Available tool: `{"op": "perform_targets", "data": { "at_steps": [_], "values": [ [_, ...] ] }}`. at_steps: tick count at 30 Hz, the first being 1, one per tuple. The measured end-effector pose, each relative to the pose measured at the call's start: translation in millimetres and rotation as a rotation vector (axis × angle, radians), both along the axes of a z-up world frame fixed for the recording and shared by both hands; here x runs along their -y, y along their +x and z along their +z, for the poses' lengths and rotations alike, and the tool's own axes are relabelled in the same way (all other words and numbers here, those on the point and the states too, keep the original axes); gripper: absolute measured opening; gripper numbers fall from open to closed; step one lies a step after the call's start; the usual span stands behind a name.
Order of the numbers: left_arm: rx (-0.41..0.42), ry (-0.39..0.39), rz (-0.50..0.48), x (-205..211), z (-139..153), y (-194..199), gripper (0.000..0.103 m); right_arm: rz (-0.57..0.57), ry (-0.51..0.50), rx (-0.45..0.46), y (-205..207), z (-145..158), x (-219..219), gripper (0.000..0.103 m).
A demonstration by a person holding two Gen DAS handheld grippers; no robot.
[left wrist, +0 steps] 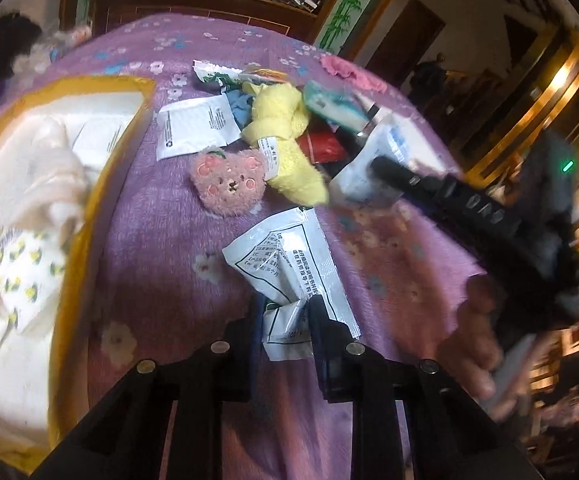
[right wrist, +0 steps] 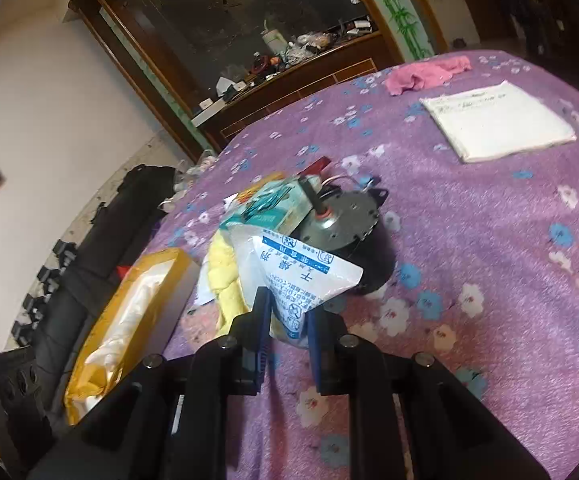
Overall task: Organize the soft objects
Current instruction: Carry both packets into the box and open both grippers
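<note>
The left wrist view looks forward and steeply down along its own fingers, close over the purple flowered bed cover (left wrist: 161,240), with the yellow box (left wrist: 101,184) at its left and the dark cabinet (left wrist: 209,4) far ahead. The right wrist view looks along its fingers at a shallower slant, close to the same bed cover (right wrist: 469,240). Both views share the yellow towel (left wrist: 285,120) (right wrist: 225,276), the yellow box (right wrist: 129,320) and the cabinet (right wrist: 289,76).
</note>
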State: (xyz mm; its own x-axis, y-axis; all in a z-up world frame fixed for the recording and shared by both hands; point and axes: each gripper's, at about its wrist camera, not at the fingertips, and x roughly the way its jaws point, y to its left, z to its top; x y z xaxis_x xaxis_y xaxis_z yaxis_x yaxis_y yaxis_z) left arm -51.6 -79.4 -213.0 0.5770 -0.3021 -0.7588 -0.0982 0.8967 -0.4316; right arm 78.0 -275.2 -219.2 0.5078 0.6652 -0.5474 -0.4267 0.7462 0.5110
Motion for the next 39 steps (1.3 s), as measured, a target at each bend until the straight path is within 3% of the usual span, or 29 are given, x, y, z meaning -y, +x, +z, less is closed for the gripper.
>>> {"op": "perform_targets", "data": {
  "at_steps": [3,7,15,26,34,39],
  "values": [
    [0.020,-0.079,0.011,-14.8,8.2,-10.1,0.022,0.031,0.029,-0.003,-8.9,0.9,-0.1,0.016],
    [0.075,-0.102,0.048,-35.7,30.6,-29.7,0.022,0.044,0.085,-0.024,-30.7,7.6,-2.1,0.016],
    [0.162,-0.107,0.230,-111.0,70.4,-66.0,0.022,0.228,0.147,0.019,-73.9,51.7,-55.2,0.016],
    [0.161,-0.098,0.377,-167.5,50.0,-84.4,0.022,0.376,0.033,0.037,-93.1,58.8,-143.5,0.016],
    [0.132,-0.096,0.416,-189.9,32.2,-82.1,0.022,0.401,-0.035,0.020,-84.8,52.0,-180.8,0.016],
    [0.123,-0.038,0.437,-195.7,24.8,-75.6,0.022,0.391,-0.056,0.000,-72.8,45.3,-189.1,0.016]
  ]
}}
